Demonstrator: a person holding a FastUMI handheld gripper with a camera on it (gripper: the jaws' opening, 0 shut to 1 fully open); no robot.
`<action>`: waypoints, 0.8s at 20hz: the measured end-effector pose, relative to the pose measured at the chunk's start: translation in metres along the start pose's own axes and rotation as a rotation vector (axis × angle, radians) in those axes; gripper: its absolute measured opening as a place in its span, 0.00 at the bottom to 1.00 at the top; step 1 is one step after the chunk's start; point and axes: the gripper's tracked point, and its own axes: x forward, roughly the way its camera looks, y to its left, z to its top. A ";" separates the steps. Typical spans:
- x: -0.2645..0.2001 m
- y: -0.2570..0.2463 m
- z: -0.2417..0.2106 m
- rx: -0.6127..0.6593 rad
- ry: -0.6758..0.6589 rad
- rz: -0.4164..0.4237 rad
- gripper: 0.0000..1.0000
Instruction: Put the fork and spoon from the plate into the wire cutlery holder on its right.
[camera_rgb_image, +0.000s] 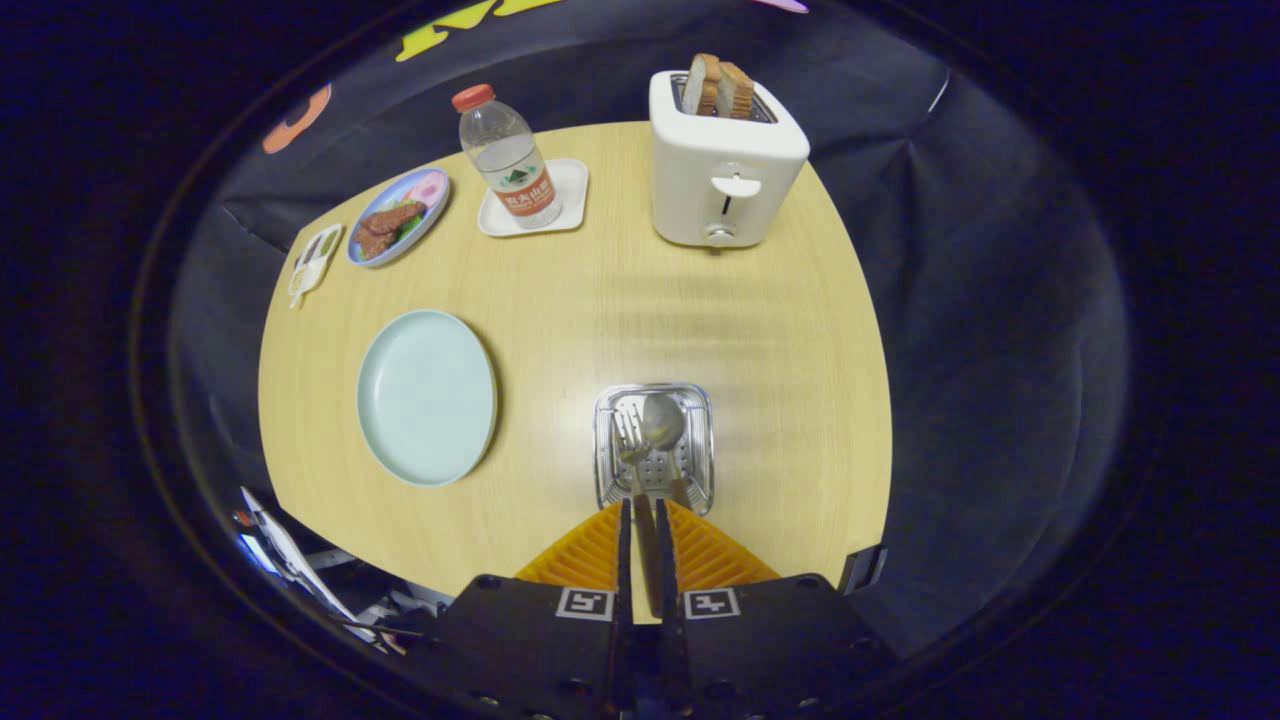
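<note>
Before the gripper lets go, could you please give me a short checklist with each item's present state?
1. Plate has no cutlery on it: ok.
2. Spoon is in the wire holder: ok.
3. Fork head is over the holder: ok.
4. Gripper fingers are shut on the fork handle: ok.
5. Fork is resting on the holder's bottom: cannot tell.
6. Toaster and bottle stand well beyond the holder: ok.

Fork (630, 440) and spoon (662, 420) stand in wire holder (700, 400); plate (427, 397) bare.
</note>
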 end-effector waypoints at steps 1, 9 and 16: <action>-0.003 0.002 0.001 0.003 -0.024 -0.005 0.11; -0.060 0.041 0.017 0.016 -0.353 -0.005 0.46; -0.198 0.079 0.038 0.033 -0.925 0.002 0.75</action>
